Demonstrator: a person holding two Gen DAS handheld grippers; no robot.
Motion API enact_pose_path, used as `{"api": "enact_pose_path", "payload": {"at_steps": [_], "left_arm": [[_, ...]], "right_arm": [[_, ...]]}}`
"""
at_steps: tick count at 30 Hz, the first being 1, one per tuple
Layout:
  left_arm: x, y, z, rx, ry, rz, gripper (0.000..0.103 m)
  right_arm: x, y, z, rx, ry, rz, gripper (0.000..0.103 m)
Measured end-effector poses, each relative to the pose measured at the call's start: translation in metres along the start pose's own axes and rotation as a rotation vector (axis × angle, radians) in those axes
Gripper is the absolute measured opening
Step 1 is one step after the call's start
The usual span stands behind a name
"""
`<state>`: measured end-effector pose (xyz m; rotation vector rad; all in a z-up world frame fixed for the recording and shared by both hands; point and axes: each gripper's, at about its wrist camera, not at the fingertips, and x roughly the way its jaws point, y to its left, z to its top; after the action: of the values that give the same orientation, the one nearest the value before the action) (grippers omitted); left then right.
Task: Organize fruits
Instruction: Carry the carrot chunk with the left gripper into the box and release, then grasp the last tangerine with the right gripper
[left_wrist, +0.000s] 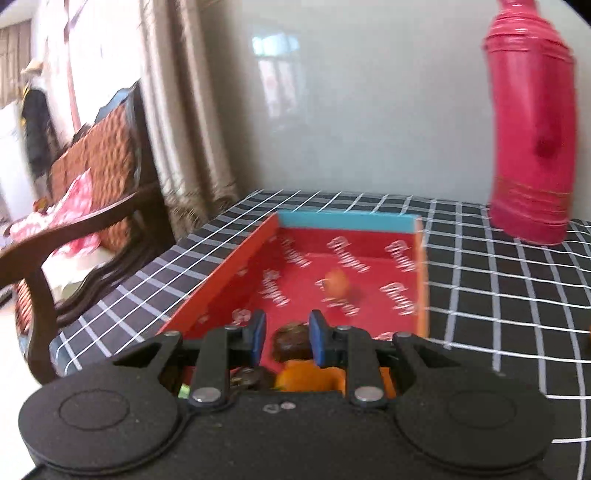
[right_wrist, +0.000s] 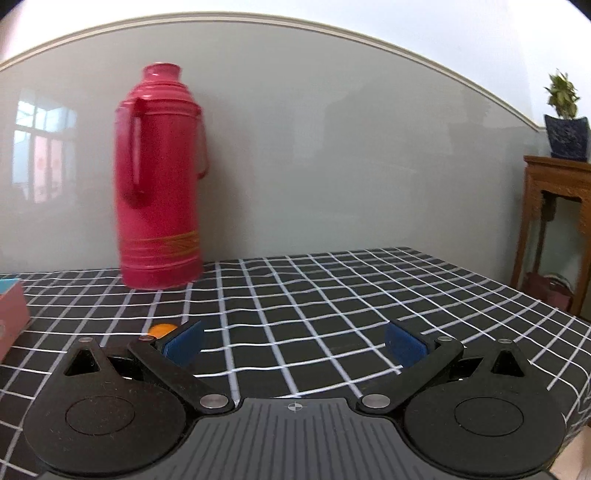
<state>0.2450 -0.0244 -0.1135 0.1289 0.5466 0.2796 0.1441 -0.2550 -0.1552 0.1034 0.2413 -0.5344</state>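
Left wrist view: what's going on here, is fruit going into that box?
Yes. The left gripper hangs over the near end of the red box, its fingers narrowly apart around a dark brown fruit; actual contact isn't clear. A small orange fruit lies inside. The right gripper is open, empty, with another orange fruit on the checked tablecloth.

White script on the red box (left_wrist: 373, 266) is too blurred to read.
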Motion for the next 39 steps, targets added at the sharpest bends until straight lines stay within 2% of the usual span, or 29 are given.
{"api": "enact_pose_path", "payload": {"at_steps": [6, 11, 14, 16, 21, 28, 29, 30, 31, 38, 39], "left_arm": [[0.008, 0.019, -0.002, -0.04, 0.076, 0.011, 0.023], [-0.002, 0.029, -0.004, -0.044, 0.049, -0.008, 0.026], [-0.01, 0.036, -0.004, -0.038, 0.015, -0.014, 0.042], [-0.015, 0.042, -0.005, -0.035, -0.006, -0.015, 0.062], [-0.023, 0.054, -0.007, -0.008, -0.059, 0.003, 0.075], [-0.02, 0.08, -0.008, -0.024, -0.079, 0.041, 0.077], [-0.018, 0.083, -0.008, -0.03, -0.076, 0.046, 0.077], [-0.017, 0.087, -0.008, -0.037, -0.072, 0.053, 0.076], [-0.016, 0.092, -0.008, -0.043, -0.068, 0.058, 0.076], [-0.011, 0.109, -0.011, -0.063, -0.045, 0.075, 0.077], [-0.011, 0.11, -0.011, -0.06, -0.045, 0.078, 0.077]], "right_arm": [[-0.005, 0.02, 0.001, -0.027, -0.005, 0.041, 0.103], [-0.007, 0.03, 0.0, -0.035, 0.0, 0.07, 0.103], [-0.006, 0.034, 0.0, -0.041, 0.01, 0.09, 0.103], [-0.003, 0.034, 0.0, -0.034, 0.019, 0.106, 0.103], [0.016, 0.036, 0.004, -0.001, 0.102, 0.163, 0.103], [0.046, 0.054, 0.007, -0.035, 0.187, 0.185, 0.102], [0.05, 0.056, 0.007, -0.032, 0.195, 0.192, 0.094], [0.053, 0.059, 0.008, -0.033, 0.2, 0.197, 0.077], [0.057, 0.061, 0.009, -0.038, 0.211, 0.201, 0.072], [0.089, 0.068, 0.012, -0.03, 0.3, 0.173, 0.07], [0.093, 0.068, 0.012, -0.024, 0.313, 0.18, 0.067]]}}
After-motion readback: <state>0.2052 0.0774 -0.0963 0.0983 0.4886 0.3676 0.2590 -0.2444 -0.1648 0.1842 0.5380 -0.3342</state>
